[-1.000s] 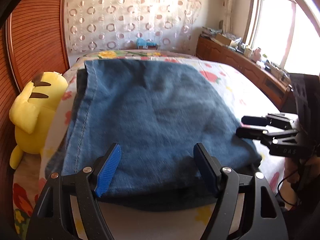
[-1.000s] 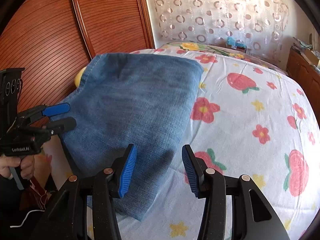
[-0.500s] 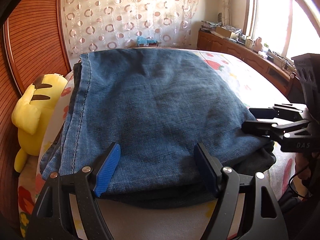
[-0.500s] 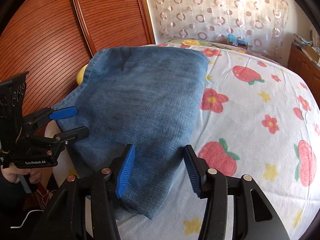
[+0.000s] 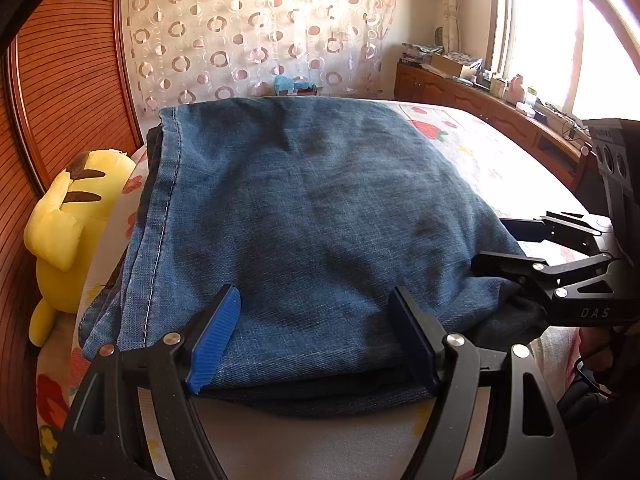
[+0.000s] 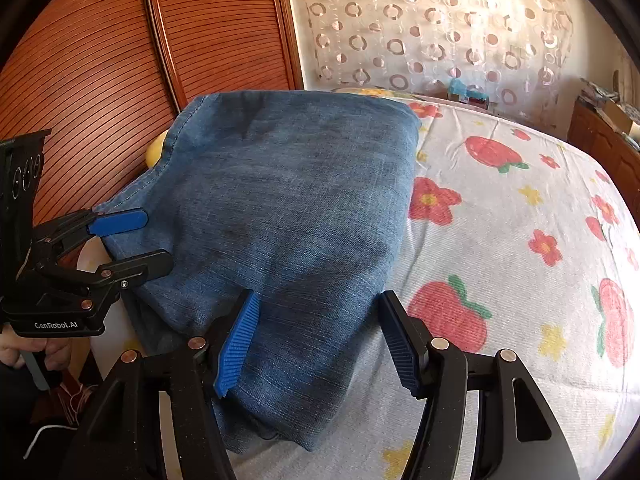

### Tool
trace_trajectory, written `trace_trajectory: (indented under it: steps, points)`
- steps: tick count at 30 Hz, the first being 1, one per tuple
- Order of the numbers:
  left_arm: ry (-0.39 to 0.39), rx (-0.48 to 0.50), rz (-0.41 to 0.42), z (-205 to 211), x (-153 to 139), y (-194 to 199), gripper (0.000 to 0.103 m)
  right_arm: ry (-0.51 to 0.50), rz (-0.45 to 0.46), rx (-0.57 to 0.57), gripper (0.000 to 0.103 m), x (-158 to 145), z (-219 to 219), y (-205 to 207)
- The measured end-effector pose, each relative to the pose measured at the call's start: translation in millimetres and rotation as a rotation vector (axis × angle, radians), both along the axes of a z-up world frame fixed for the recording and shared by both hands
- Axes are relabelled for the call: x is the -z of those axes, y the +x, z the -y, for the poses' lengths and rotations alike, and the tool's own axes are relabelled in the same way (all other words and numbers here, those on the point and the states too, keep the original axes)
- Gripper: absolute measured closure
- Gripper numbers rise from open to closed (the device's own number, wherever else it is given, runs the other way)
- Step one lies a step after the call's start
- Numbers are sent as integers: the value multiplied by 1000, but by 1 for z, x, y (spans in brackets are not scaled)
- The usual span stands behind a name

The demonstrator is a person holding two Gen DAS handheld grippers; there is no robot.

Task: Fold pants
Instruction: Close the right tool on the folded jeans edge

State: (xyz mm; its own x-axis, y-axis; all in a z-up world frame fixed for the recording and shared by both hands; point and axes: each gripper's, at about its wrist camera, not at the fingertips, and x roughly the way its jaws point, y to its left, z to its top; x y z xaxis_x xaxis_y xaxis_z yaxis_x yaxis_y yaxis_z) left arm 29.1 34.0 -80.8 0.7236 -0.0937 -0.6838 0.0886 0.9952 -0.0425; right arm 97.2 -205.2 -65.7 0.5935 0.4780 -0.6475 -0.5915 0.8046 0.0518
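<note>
The blue denim pants (image 5: 304, 216) lie folded in a thick stack on the flowered bed sheet (image 6: 500, 248). My left gripper (image 5: 316, 336) is open, its blue pads straddling the near edge of the stack. My right gripper (image 6: 320, 344) is open, its pads astride the near right corner of the pants (image 6: 288, 220). The left gripper also shows in the right wrist view (image 6: 136, 240), open at the stack's left edge. The right gripper shows in the left wrist view (image 5: 504, 240), open at the stack's right corner.
A yellow plush toy (image 5: 68, 216) lies against the wooden slatted headboard (image 5: 60, 92) left of the pants. A beaded curtain (image 5: 256, 32) hangs at the back. A wooden cabinet (image 5: 492, 108) with clutter runs under the window on the right.
Both grippers have moved forward and lower onto the near edge of the folded pants; the stack now fills more of each view. Both stay open.
</note>
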Motion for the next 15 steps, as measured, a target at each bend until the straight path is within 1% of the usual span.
trace_trajectory:
  steps: [3, 5, 7, 9, 12, 14, 15]
  points:
    - [-2, 0, 2, 0, 0, -1, 26, -1, 7, -6, 40, 1, -1, -1]
    - [-2, 0, 2, 0, 0, -1, 26, 3, 9, -11, 45, 1, 0, -1]
    - [3, 2, 3, 0, 1, -1, 26, 13, 7, -13, 47, 1, 0, -1]
    - [5, 4, 3, 1, 1, -1, 26, 15, 9, -12, 51, 1, 1, -2]
    - [1, 4, -3, 1, 0, -1, 26, 26, 7, -17, 60, 0, 3, -2]
    - [1, 11, -10, 2, -1, -4, 26, 39, 4, -17, 69, -1, 6, -2]
    - [0, 14, -11, 2, -2, -5, 26, 48, -1, -17, 71, -1, 7, -1]
